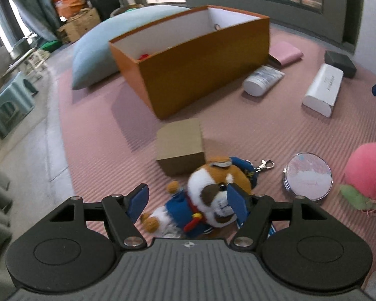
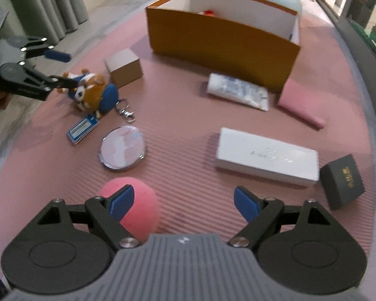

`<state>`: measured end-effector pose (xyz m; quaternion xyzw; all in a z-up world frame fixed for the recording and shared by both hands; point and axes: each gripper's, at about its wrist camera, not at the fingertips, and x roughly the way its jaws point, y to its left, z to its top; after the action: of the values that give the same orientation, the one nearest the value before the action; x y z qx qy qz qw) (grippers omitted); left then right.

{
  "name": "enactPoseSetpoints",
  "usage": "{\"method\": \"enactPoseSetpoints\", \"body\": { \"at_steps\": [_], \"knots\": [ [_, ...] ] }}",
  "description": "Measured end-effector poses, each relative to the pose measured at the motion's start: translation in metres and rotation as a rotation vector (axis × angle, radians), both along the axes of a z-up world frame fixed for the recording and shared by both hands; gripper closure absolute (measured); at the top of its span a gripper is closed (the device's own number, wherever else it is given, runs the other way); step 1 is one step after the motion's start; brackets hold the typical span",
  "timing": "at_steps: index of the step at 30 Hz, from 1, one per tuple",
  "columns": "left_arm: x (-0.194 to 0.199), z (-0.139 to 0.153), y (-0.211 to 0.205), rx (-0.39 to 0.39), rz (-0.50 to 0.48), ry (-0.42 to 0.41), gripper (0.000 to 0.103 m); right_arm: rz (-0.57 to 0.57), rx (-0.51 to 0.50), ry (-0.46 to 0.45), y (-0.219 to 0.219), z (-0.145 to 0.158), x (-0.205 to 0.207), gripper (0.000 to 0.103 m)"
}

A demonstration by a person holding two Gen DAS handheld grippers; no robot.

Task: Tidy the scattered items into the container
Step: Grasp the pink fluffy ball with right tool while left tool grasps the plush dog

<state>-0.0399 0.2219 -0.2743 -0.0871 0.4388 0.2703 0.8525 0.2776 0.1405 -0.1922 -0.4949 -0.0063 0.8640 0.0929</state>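
An orange box (image 1: 188,57) (image 2: 213,45) stands open on a pink mat, with something red inside. A brown-and-white plush dog (image 1: 213,188) (image 2: 90,90) in blue clothes, with a keyring clip, lies on the mat. My left gripper (image 1: 187,200) (image 2: 62,68) is open and straddles it; one pad is at the dog's head and the other stands apart from it. My right gripper (image 2: 184,204) is open low over bare mat. A pink plush peach (image 2: 137,208) (image 1: 368,173) sits against its left finger, outside the jaws.
Scattered on the mat: small cardboard box (image 1: 180,145) (image 2: 124,67), round mirror (image 1: 308,179) (image 2: 122,148), white tube (image 1: 262,80) (image 2: 238,91), long white box (image 1: 323,90) (image 2: 265,159), black box (image 1: 339,64) (image 2: 343,180), pink pouch (image 1: 285,54) (image 2: 300,105). A pale blue cushion (image 1: 100,45) lies behind the orange box.
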Motion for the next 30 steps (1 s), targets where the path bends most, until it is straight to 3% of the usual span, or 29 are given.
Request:
{"method": "enactPoseSetpoints", "body": {
  "at_steps": [10,18,30],
  "knots": [
    [0.016,-0.016,0.005,-0.04,-0.05,0.005,0.009,0.043,-0.054,-0.054,-0.031,-0.027,-0.011,0.015],
    [0.013,-0.016,0.01,-0.073,-0.095,0.02,0.009,0.077,-0.037,-0.086,-0.043,-0.046,-0.02,0.015],
    [0.025,-0.028,0.029,-0.17,-0.28,0.132,0.007,0.102,-0.036,-0.112,-0.048,-0.063,-0.029,0.015]
  ]
}}
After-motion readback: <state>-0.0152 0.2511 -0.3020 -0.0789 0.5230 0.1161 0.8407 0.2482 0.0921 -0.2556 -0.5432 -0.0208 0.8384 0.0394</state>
